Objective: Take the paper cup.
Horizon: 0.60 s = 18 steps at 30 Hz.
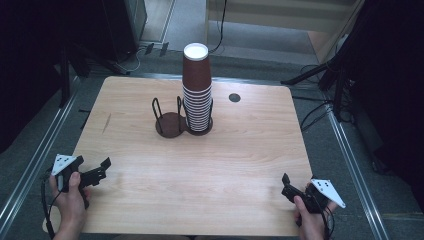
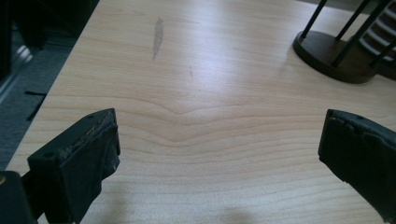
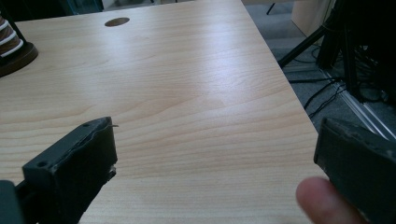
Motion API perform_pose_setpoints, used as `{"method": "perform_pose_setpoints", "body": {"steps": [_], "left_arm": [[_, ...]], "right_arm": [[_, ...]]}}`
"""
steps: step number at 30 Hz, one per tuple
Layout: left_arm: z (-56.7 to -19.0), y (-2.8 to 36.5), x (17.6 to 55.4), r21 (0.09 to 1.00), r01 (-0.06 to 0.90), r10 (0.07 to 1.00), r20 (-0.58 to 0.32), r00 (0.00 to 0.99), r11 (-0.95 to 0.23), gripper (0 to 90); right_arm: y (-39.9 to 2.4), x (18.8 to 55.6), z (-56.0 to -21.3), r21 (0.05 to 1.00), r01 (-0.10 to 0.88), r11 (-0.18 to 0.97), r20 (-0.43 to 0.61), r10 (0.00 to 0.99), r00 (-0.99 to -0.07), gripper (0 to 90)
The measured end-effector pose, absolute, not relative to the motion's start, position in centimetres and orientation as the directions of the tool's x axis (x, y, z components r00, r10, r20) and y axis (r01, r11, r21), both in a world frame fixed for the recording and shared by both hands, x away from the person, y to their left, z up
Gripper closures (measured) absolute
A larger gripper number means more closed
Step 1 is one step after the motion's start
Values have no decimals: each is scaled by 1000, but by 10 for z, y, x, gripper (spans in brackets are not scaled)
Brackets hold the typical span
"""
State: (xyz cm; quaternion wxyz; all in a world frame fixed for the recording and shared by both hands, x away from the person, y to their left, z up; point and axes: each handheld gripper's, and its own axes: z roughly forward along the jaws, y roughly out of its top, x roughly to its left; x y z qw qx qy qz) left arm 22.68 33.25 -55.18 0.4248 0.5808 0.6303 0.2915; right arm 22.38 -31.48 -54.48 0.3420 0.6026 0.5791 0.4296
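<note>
Now: table (image 1: 240,165) light wood, cable hole at 1 o'clock | cup stack (image 1: 196,90) upright in rack (image 1: 172,122), 12 o'clock, centre-far | left gripper (image 1: 102,169) at 8 o'clock, jaws wide, empty | right gripper (image 1: 286,184) at 4 o'clock, jaws wide, empty

You are looking at a stack of cups (image 1: 197,87) sitting in the right side of a wire holder (image 1: 172,120), in the middle of the table (image 1: 150,170), toward the back. Your left gripper (image 1: 95,174) is waiting at the near left corner, your right gripper (image 1: 290,190) at the near right, both well apart from the cups.
</note>
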Motion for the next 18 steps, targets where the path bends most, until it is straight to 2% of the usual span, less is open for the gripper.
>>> {"method": "perform_pose_setpoints", "body": {"steps": [5, 8, 18], "left_arm": [[-551, 323, 225, 877, 466, 993, -118, -31, 119, 0], [-551, 323, 224, 881, 461, 994, -109, -18, 105, 0], [-551, 322, 230, 863, 499, 995, -99, 22, 75, 0]], "right_arm": [[-321, 231, -542, 901, 415, -125, 146, 989, -18, 0], [-323, 236, -540, 895, 416, -158, 179, 984, -10, 3], [-292, 247, -514, 926, 369, -73, 112, 990, -86, 14]]}}
